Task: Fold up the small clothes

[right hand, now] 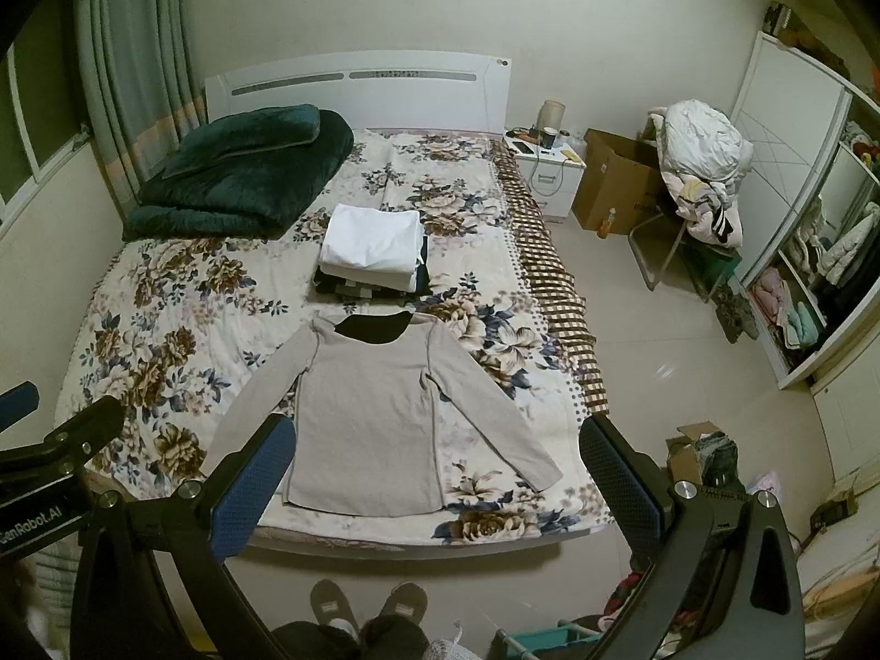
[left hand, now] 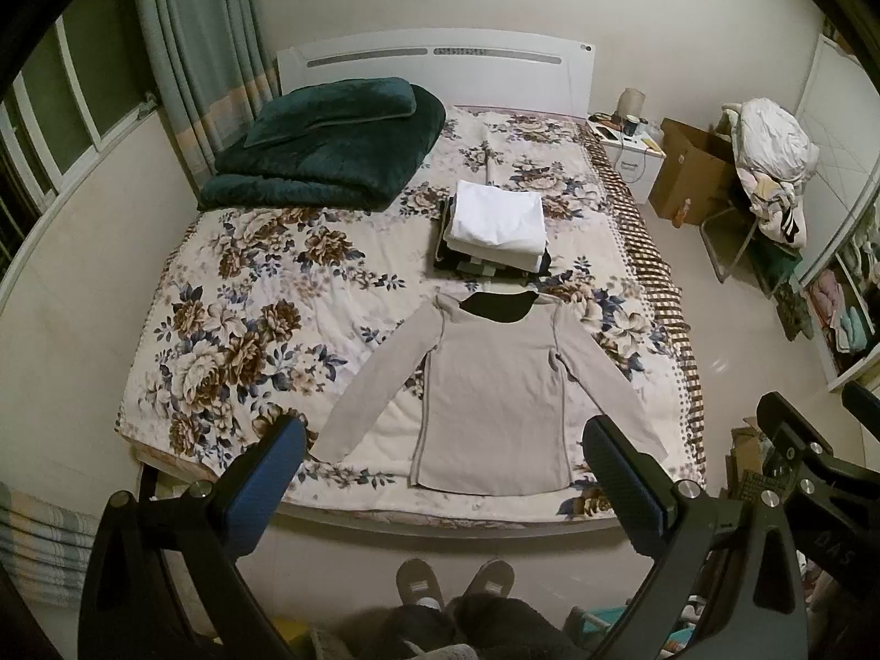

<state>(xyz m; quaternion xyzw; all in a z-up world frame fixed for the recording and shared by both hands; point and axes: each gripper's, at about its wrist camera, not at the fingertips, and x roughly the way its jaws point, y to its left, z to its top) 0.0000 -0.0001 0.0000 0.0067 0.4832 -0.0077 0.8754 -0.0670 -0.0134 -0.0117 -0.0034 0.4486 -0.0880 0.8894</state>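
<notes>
A grey long-sleeved top [left hand: 489, 385] with a black neck lies flat and face up near the foot of the bed, sleeves spread out; it also shows in the right wrist view [right hand: 368, 412]. Behind it sits a stack of folded clothes [left hand: 498, 225] with a white piece on top, seen again in the right wrist view [right hand: 371, 253]. My left gripper [left hand: 443, 473] is open and empty, held above the foot of the bed. My right gripper [right hand: 434, 473] is open and empty beside it, also high above the top.
The bed has a floral cover [left hand: 231, 297]. A folded dark green blanket [left hand: 324, 143] lies at its head left. A nightstand [right hand: 550, 165], cardboard box [right hand: 616, 181], chair with laundry [right hand: 698, 176] and wardrobe [right hand: 808, 253] stand on the right. The person's slippered feet [left hand: 456, 583] are at the bed's foot.
</notes>
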